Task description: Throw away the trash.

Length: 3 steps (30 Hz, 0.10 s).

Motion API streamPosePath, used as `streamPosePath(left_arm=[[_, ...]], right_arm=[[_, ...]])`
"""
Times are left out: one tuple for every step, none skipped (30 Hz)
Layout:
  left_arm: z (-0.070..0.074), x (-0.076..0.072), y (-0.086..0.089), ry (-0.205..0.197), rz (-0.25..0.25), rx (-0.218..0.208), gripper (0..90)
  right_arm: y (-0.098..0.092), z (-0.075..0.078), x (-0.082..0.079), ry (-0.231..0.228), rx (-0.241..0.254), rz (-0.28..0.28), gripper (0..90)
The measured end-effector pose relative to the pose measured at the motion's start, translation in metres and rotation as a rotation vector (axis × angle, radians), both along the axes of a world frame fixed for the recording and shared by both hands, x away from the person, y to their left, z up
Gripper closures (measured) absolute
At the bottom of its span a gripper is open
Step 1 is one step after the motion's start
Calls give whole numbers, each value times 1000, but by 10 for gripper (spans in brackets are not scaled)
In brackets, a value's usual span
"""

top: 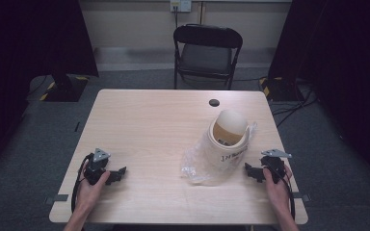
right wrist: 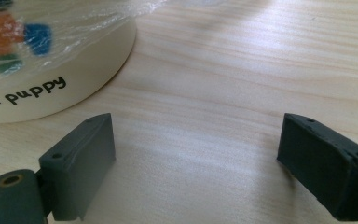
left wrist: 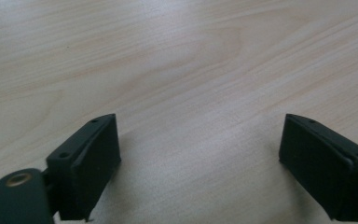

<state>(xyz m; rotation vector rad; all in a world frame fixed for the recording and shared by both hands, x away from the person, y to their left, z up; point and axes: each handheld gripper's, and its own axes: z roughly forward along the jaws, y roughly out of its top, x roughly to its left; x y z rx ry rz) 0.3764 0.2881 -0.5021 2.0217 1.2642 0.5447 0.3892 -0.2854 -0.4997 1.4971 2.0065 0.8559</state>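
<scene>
Left gripper (top: 118,174) and right gripper (top: 248,171), jaws spread wide and empty, rest near the table (top: 149,125) front edge, flanking the bagged cup (top: 226,142)

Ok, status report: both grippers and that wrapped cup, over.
Left gripper open, empty, on bare table. Right gripper open, empty, beside the cream cup. Cup in clear plastic wrap, untouched. Nothing between.

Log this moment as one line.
left gripper: open, on table, empty | right gripper: open, beside mug, not touching | mug: upright, in plastic wrap
</scene>
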Motion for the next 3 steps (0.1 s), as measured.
streamPosePath(left_arm=[[0,0,0,0,2,-3,103],[0,0,0,0,3,-2,100],[0,0,0,0,5,-2,97]], right_arm=[[0,0,0,0,0,0,102],[0,0,0,0,0,0,101],[0,0,0,0,0,0,102]])
